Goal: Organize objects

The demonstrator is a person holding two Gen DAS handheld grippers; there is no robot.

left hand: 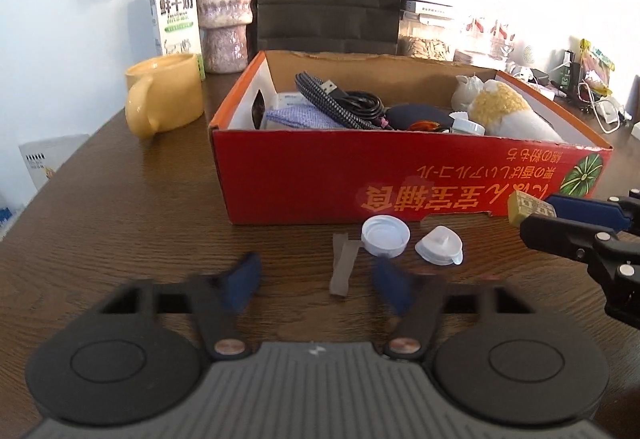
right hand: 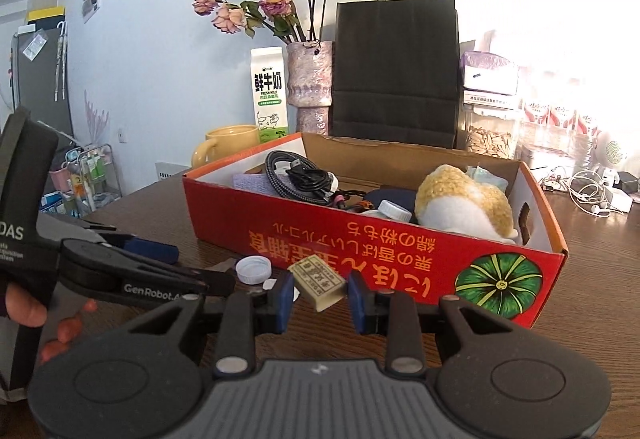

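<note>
The right gripper (right hand: 319,293) is clamped on a small yellowish printed block (right hand: 318,281), held above the dark wooden bench (left hand: 120,207) just in front of the red cardboard box (left hand: 400,179). The left gripper (left hand: 316,285) stands parted with nothing between its blue pads, over a brown paper strip (left hand: 342,267). A white plastic bottle cap (left hand: 385,237) and a clear heart-shaped lid (left hand: 440,250) lie side by side near the box's front wall.

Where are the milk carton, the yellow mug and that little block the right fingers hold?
milk carton (right hand: 269,95): right wrist view, its printed front face.
yellow mug (left hand: 166,93): left wrist view, its side wall.
little block (right hand: 318,281): right wrist view, its printed top face, between the fingers.
</note>
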